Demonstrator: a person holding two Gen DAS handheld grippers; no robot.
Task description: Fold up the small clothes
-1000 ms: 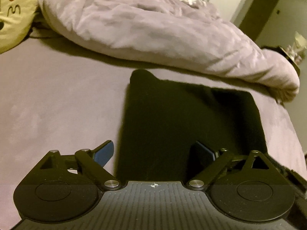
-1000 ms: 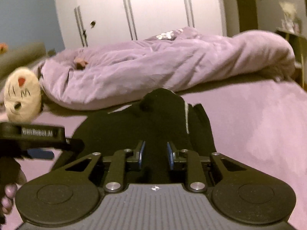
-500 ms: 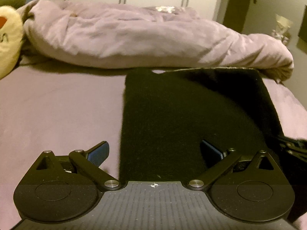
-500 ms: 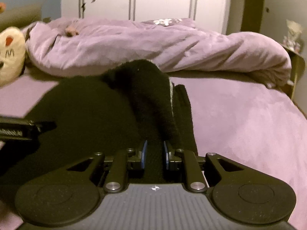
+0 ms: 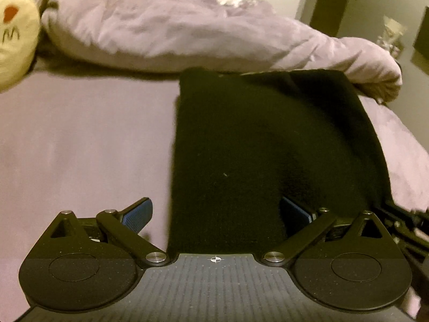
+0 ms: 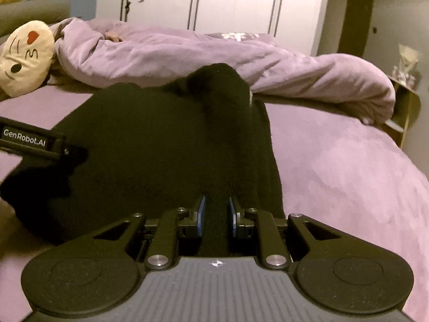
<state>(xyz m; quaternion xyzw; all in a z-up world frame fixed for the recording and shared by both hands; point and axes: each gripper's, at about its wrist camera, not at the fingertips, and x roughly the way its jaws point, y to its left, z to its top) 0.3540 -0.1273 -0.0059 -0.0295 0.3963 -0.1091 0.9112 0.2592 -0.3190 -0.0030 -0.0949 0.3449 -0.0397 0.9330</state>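
Your right fingers [image 6: 216, 216] pinch a raised ridge of the black garment [image 6: 166, 145] at lower centre; your left fingers [image 5: 215, 214] are spread wide over its near edge. It lies mid-frame on the purple bed [image 5: 80, 139]. Carry the ridge across evenly, keeping edges aligned.

A home bedroom is indicated by a bed [image 6: 348, 166] covered in purple sheeting, a bunched purple duvet [image 6: 214, 53], a cat-face cushion [image 6: 25, 56] and white wardrobe doors [image 6: 228, 2].
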